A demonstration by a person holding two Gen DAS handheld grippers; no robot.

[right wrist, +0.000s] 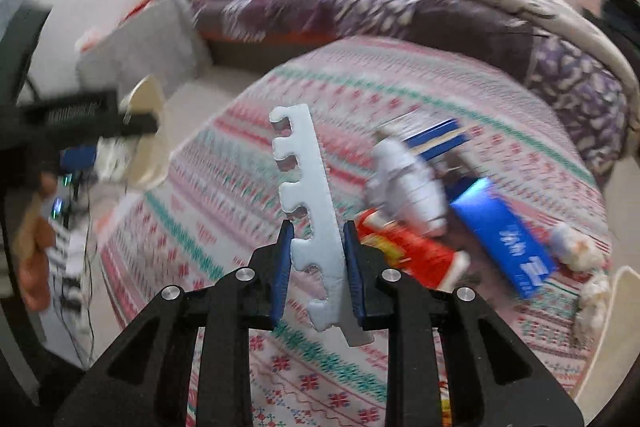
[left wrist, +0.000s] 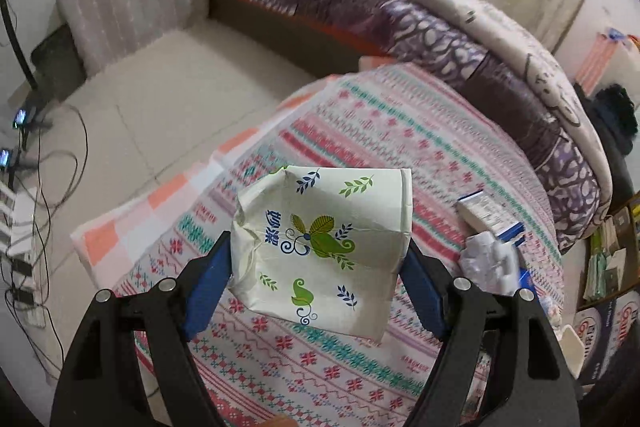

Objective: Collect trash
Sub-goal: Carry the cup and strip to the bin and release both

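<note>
left gripper (left wrist: 320, 259): pitched down, blue fingers (left wrist: 208, 283) spread wide, clamped on tissue pack (left wrist: 324, 247), pack lifted | right gripper (right wrist: 316, 251): pitched down, fingers (right wrist: 282, 267) nearly together, pinching foam strip (right wrist: 312, 223), strip sticks out toward 12 o'clock | person's hand (right wrist: 34, 259) at 9 o'clock, right view

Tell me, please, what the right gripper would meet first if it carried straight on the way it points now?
Probably the patterned bedspread. The right gripper, shut on a notched foam strip, points down at bare cloth, with the trash pile off to its right. Blur leaves depth uncertain.
</note>
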